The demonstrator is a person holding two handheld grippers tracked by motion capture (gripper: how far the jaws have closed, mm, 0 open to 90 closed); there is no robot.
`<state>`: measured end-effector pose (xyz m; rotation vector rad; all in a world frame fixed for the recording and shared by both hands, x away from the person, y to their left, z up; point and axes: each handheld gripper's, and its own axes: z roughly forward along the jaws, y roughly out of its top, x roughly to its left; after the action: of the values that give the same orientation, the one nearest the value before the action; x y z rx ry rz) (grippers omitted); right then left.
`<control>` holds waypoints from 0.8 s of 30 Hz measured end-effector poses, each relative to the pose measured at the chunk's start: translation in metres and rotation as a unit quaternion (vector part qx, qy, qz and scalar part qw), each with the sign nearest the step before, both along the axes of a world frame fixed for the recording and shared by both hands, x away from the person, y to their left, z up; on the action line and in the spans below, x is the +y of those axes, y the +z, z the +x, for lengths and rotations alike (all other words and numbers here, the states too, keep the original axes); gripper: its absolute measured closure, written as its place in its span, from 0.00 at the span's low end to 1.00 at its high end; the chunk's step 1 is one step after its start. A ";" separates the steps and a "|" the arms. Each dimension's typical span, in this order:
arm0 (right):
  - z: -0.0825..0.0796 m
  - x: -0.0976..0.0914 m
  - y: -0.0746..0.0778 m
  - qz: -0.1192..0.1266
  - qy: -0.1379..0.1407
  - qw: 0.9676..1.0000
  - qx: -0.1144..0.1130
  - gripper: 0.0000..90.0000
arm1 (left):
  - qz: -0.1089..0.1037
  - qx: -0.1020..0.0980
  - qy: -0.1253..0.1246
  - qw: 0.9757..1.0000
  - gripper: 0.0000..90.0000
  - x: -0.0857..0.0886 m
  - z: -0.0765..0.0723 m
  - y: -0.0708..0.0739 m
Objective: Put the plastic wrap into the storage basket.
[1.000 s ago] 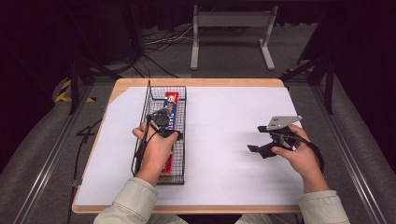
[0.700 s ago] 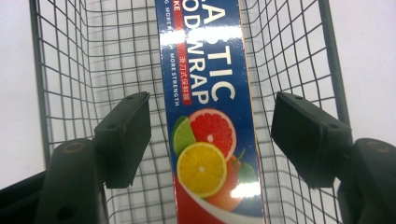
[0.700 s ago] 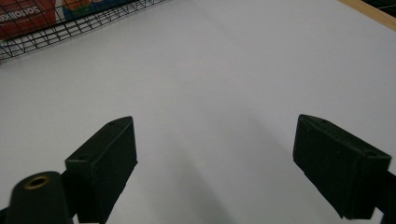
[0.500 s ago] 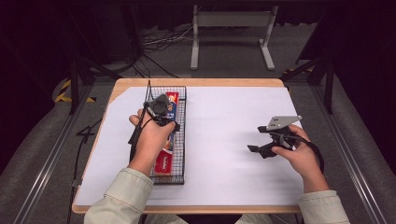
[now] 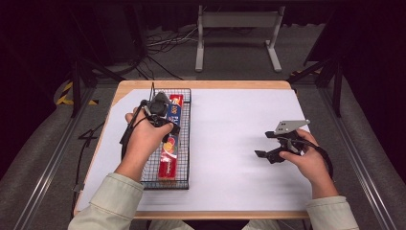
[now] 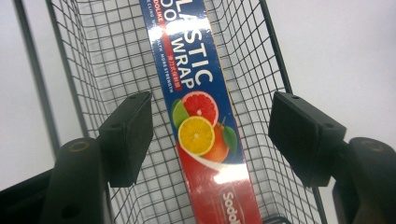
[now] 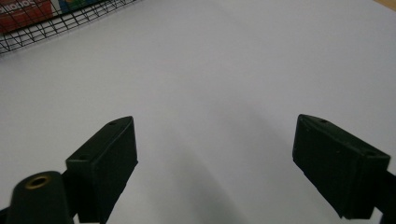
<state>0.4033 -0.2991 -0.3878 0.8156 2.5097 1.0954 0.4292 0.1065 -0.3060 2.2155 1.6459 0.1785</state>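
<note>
Change: left hand (image 5: 143,139) has shifted toward the far end of the wire basket (image 5: 185,139) since a second ago; left gripper (image 6: 210,133) jaws have just been closing, with nothing pressed between them.
Surface: white sheet (image 5: 230,139) over a wooden table (image 5: 210,84); dark room, cables and a metal stand (image 5: 237,28) on the far floor.
Left gripper: released, above the box, pads clear of it.
Right gripper (image 5: 270,146): released, jaws wide over bare sheet, right of the basket; right hand (image 5: 309,160) level.
Box (image 6: 203,116): lies lengthwise in the basket, at the table's left.
Writing: "PLASTIC FOOD WRAP" partly readable, citrus picture.
</note>
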 end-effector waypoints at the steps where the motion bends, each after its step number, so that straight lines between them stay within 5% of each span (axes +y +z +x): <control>1: 0.000 -0.001 0.000 -0.001 -0.003 1.000 0.002 0.16 | -0.001 -0.001 -0.003 1.000 0.35 0.003 -0.002 0.002; 10: 0.000 -0.007 -0.004 -0.005 -0.010 1.000 0.011 0.16 | 0.001 -0.017 -0.029 0.999 0.34 0.029 -0.020 0.014; 14: 0.000 -0.008 -0.006 -0.008 -0.011 1.000 0.014 0.16 | 0.020 -0.023 -0.023 0.999 0.34 0.046 -0.027 0.015; 24: 0.001 -0.014 -0.008 -0.009 -0.019 1.000 0.015 0.16 | 0.024 -0.045 -0.021 0.998 0.31 0.087 -0.036 0.013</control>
<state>0.4040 -0.3135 -0.3953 0.8777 2.5140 1.0542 0.3936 0.1936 -0.2931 2.2398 1.5613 0.3054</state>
